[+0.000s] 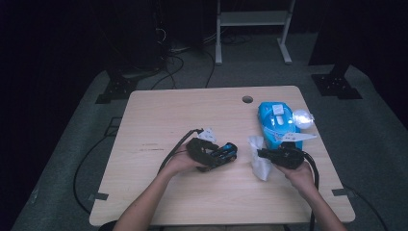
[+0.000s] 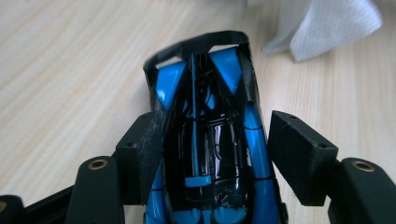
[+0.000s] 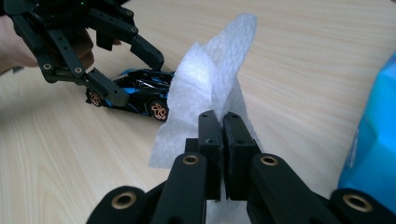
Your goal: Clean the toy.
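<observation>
High view first: a pale wooden desk (image 1: 159, 110) with a round hole near its far edge. The left gripper (image 1: 214, 153) lies low over a black-and-blue toy car (image 1: 225, 153) near the desk's middle, held by the person's left hand (image 1: 180, 161). To its right, well apart from the car, the right gripper (image 1: 269, 155) pinches a white wipe (image 1: 259, 159) that hangs crumpled down to the desk. Just behind it lies a blue pack of wipes (image 1: 275, 122), with a small clear, shiny object (image 1: 302, 117) against its right side — what it is cannot be told.

Left gripper view: the toy car (image 2: 208, 140) sits lengthwise between the two jaws, its roof facing the camera. The jaws stand apart; the left one touches or nearly touches the car's flank, the right one shows a narrow gap. A corner of the wipe (image 2: 327, 25) lies on the desk beyond.

Right gripper view: the jaws are pressed together on the wipe (image 3: 205, 93), which rises above them in a loose fold. Farther off, the left gripper (image 3: 123, 70) straddles the toy car (image 3: 137, 95), which stands on its wheels — one jaw in front of it, one behind. The blue pack (image 3: 373, 154) fills the right edge.
</observation>
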